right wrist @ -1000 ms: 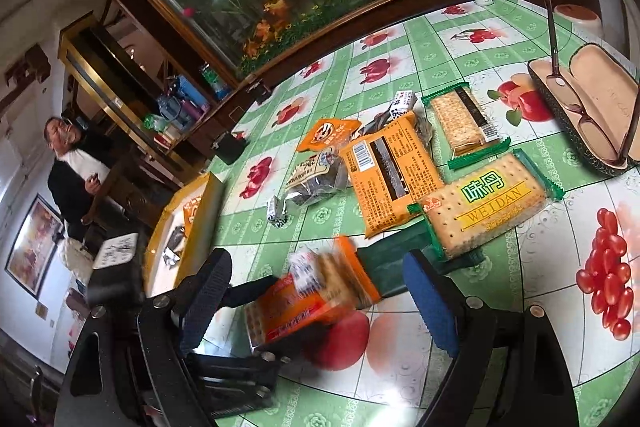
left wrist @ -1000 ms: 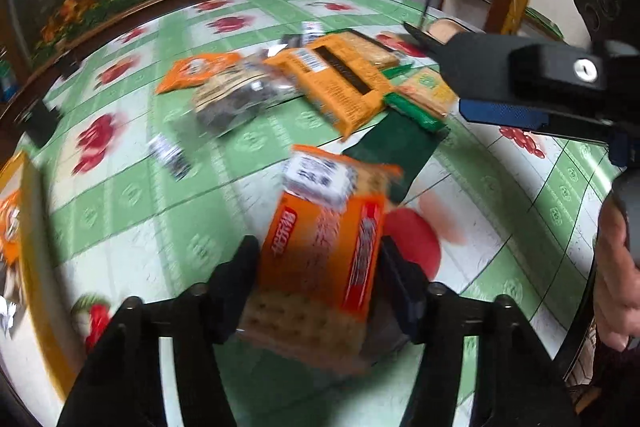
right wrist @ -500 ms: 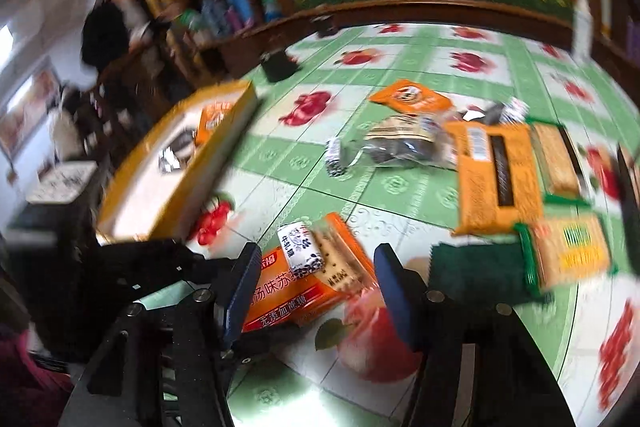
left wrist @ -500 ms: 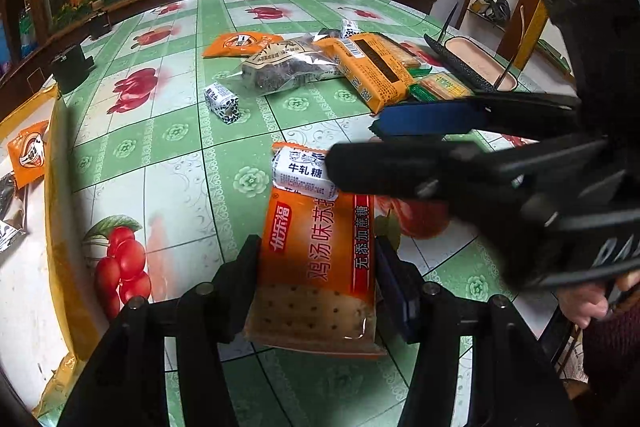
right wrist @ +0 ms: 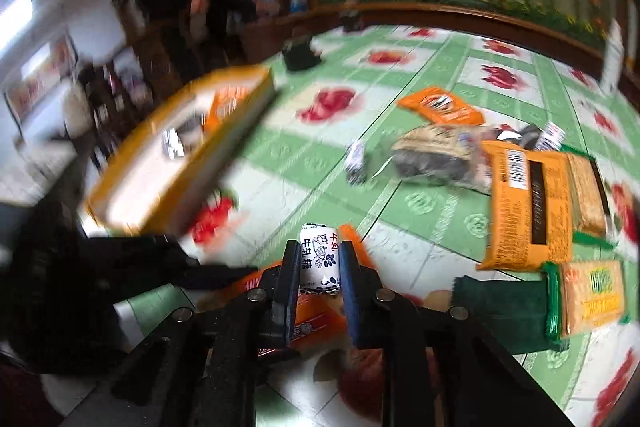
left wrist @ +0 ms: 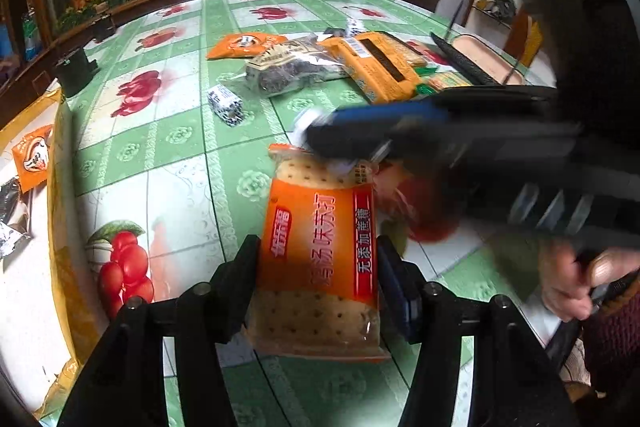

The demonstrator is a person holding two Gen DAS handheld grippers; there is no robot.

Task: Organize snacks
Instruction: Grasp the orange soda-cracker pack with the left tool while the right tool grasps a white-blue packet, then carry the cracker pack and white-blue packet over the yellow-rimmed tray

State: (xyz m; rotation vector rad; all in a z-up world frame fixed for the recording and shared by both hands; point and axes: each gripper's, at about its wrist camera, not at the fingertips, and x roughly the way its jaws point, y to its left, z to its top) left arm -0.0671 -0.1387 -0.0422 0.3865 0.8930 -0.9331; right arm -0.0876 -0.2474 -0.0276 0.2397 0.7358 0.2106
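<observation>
My left gripper (left wrist: 318, 269) is shut on an orange cracker packet (left wrist: 320, 251) and holds it just above the green tablecloth. My right gripper (right wrist: 319, 261) is shut on a small white nougat candy (right wrist: 319, 259) right over the far end of that packet (right wrist: 316, 319). In the left wrist view the right gripper (left wrist: 320, 135) reaches in from the right, blurred, with the candy between its tips. A yellow tray (right wrist: 176, 155) with a few snacks in it sits at the left (left wrist: 60, 187).
A pile of snacks lies further back: an orange packet (left wrist: 244, 43), a clear bag of dark pieces (left wrist: 288, 71), a big orange packet (right wrist: 528, 203), green-edged cracker packets (right wrist: 588, 291), a second small candy (left wrist: 226, 103). An open glasses case (left wrist: 476, 59) and a dark green cloth (right wrist: 504, 303) lie right.
My right gripper has swung in over the cracker packet and closed on the white candy that lay on it, lifting it off. The left gripper still holds the packet.
</observation>
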